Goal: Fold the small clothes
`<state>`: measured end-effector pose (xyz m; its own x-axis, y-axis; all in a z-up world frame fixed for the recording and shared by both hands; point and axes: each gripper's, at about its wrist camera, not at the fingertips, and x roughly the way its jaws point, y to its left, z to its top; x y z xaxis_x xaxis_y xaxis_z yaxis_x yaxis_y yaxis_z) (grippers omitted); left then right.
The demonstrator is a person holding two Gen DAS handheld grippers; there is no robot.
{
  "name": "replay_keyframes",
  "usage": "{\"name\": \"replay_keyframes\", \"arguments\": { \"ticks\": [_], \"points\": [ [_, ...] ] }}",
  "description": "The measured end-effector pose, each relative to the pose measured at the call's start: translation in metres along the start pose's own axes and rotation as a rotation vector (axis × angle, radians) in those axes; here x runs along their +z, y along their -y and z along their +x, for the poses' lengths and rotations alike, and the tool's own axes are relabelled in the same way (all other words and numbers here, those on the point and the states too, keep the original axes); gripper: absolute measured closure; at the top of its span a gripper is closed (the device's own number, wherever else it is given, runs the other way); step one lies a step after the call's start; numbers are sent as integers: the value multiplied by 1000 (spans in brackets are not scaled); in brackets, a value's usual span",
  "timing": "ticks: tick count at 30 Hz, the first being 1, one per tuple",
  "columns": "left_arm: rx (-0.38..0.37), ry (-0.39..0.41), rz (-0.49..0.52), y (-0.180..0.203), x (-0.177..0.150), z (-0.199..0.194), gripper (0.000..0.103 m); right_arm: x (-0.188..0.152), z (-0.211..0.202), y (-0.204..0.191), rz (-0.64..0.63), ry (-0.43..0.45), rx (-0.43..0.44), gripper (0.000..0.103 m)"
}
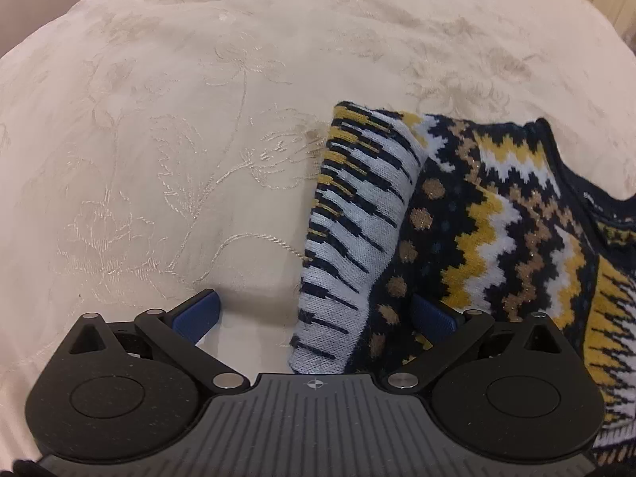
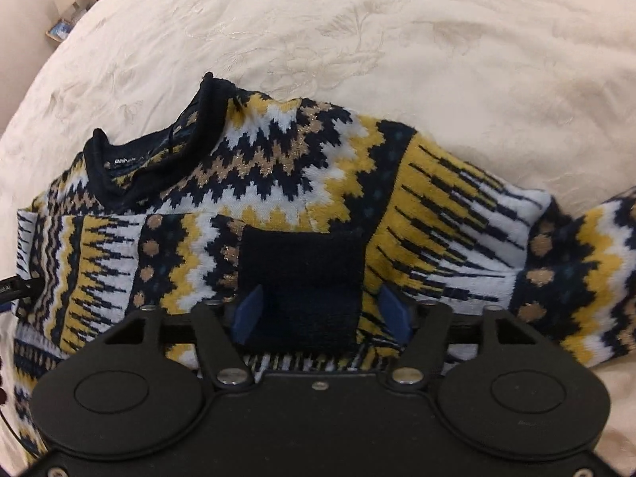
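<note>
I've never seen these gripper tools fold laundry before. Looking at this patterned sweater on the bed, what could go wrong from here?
1. The right gripper stands open around the dark cuff; pulling away carelessly might snag the knit and undo the fold.
2. The folded-in sleeve near the left gripper looks loosely laid and may spring back.
3. The soft bedspread could let the sweater wrinkle.

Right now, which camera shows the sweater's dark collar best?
The right wrist view: the whole collar shows there, both rolled ends and its label. The left wrist view catches only part of its edge, at the far right of the sweater.
</note>
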<state>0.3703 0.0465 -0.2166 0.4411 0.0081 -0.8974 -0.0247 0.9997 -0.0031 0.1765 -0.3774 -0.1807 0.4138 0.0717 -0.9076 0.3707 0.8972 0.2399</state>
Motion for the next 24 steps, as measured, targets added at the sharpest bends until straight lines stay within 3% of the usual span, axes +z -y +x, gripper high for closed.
{"name": "replay_keyframes", "arguments": {
  "ticks": [2,3,4,9,14,17,24],
  "points": [
    [3,28,-14,0,-5,-2,0,1,4,1,4,1,31,18],
    [6,39,-15,1,-7,-2,0,2,6,2,3,-4,63,3],
    [7,45,-15,1,-8,-3,0,3,10,0,-9,-11,87,0],
    [3,24,-3,1,-4,-3,0,8,19,-13,-67,3,13,0],
    [1,-19,5,1,5,-10,4,-2,17,-23,-97,83,-21,0],
    [6,-23,8,5,5,-23,15,-5,16,-24,-163,132,-10,0],
    [23,49,47,20,-9,-73,15,-4,-16,-1,-45,146,56,3]
  ]
}}
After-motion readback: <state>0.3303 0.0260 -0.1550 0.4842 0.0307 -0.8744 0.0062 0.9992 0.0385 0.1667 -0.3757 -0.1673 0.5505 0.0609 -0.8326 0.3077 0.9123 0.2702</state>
